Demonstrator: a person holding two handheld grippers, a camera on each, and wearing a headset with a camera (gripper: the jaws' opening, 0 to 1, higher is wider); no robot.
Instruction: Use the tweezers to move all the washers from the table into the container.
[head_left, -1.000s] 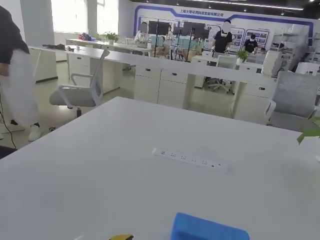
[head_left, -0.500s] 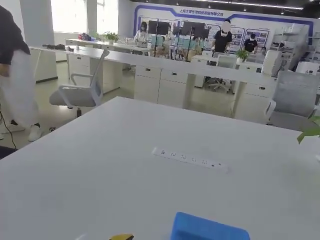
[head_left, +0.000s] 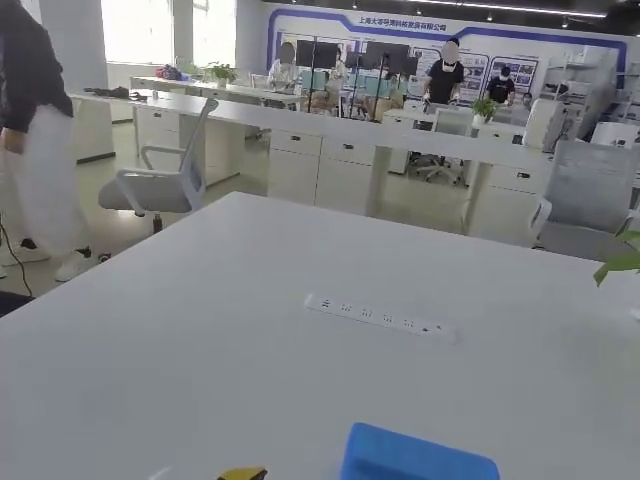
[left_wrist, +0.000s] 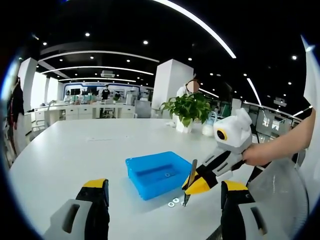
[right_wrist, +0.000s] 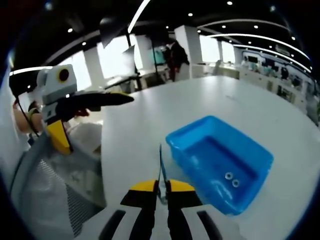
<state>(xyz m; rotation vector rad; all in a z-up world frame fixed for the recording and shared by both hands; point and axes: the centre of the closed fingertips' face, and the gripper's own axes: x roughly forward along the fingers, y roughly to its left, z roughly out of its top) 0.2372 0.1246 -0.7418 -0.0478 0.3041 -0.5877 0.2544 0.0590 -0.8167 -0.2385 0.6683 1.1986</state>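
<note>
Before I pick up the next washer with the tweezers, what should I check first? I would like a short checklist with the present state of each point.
1. Tool held: the right gripper is shut on the tweezers: ok.
2. Work left: loose washers lie on the table beside the blue container: ok.
3. Container open and upright, with two stored washers inside: ok.
4. Tweezer tips closed on a washer: cannot tell.
5. Left gripper open, holding nothing, clear of the container: ok.
</note>
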